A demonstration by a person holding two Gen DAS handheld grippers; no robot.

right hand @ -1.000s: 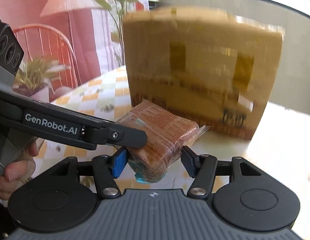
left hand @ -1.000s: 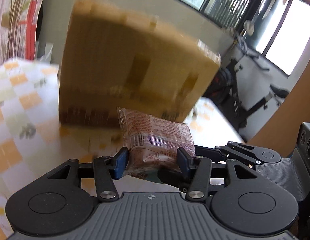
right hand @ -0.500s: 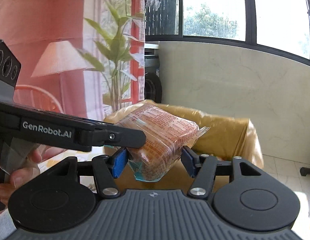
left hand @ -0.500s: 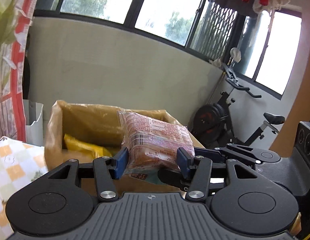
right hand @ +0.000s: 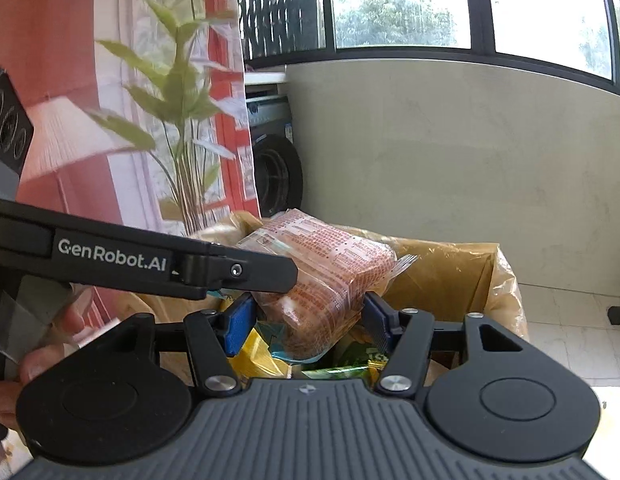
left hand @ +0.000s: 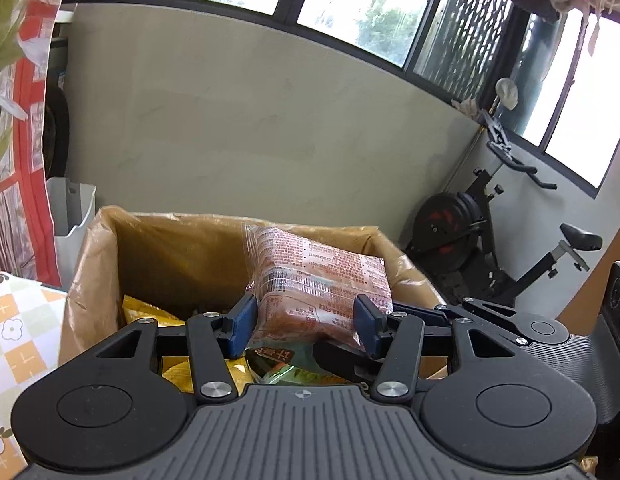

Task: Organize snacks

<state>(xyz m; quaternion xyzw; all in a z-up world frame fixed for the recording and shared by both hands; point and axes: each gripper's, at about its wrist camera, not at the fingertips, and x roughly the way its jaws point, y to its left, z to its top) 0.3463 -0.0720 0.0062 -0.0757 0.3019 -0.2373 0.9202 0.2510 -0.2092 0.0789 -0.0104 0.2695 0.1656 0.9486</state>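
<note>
Both grippers are shut on one orange-red printed snack packet [left hand: 318, 280], also seen in the right wrist view [right hand: 326, 276]. My left gripper [left hand: 305, 320] grips its near end; my right gripper [right hand: 305, 320] grips it from the other side. The packet hangs over the open top of a cardboard box [left hand: 169, 236] lined with clear plastic, whose far wall also shows in the right wrist view [right hand: 442, 268]. Yellow snack bags [left hand: 145, 310] and a green packet [right hand: 346, 372] lie inside the box below the held packet.
A checked orange-and-white tablecloth [left hand: 17, 340] lies left of the box. A white bin [left hand: 69, 216] stands behind it. An exercise bike [left hand: 510, 240] stands at the right. A printed curtain [right hand: 109, 80] hangs at the left.
Both grippers rose with the packet from in front of the box's side to above its open top, then moved closer over it; the box's inside now shows.
</note>
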